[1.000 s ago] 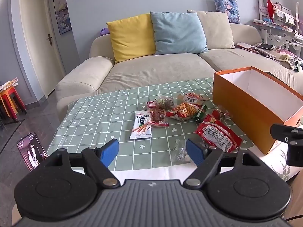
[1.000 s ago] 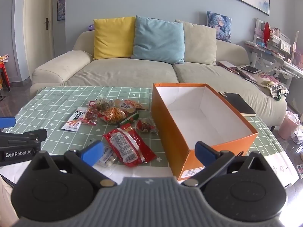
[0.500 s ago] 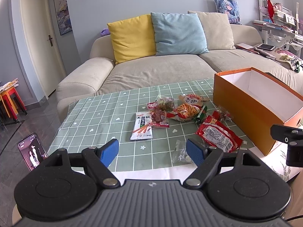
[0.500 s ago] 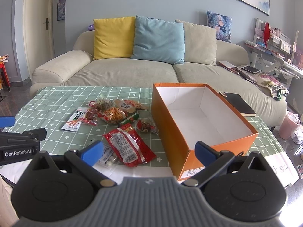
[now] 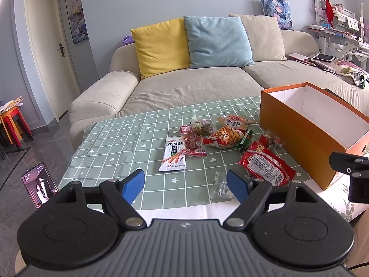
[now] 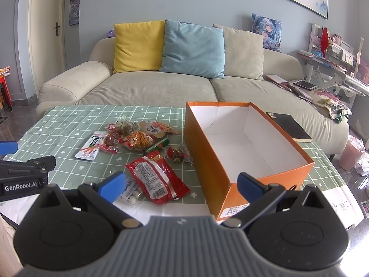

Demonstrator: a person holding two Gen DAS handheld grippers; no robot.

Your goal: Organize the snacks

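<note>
Several snack packets lie in a loose pile on the green checked tablecloth (image 5: 120,143): a white packet (image 5: 173,154), a red packet (image 5: 267,164), an orange-stick packet (image 5: 224,136) and a clear packet (image 5: 220,185). An open, empty orange box (image 6: 244,143) stands to their right. My left gripper (image 5: 185,185) is open and empty, above the near table edge. My right gripper (image 6: 182,184) is open and empty, in front of the box's near left corner. The red packet (image 6: 156,177) and white packet (image 6: 91,145) also show in the right wrist view.
A beige sofa (image 5: 196,87) with yellow, blue and beige cushions stands behind the table. A phone (image 5: 39,184) stands at the left of the table. A black notebook (image 6: 288,127) lies right of the box. A pink bin (image 6: 351,152) is at far right.
The left gripper has shifted slightly, so its view has drifted a little. The right gripper and the snacks have not moved.
</note>
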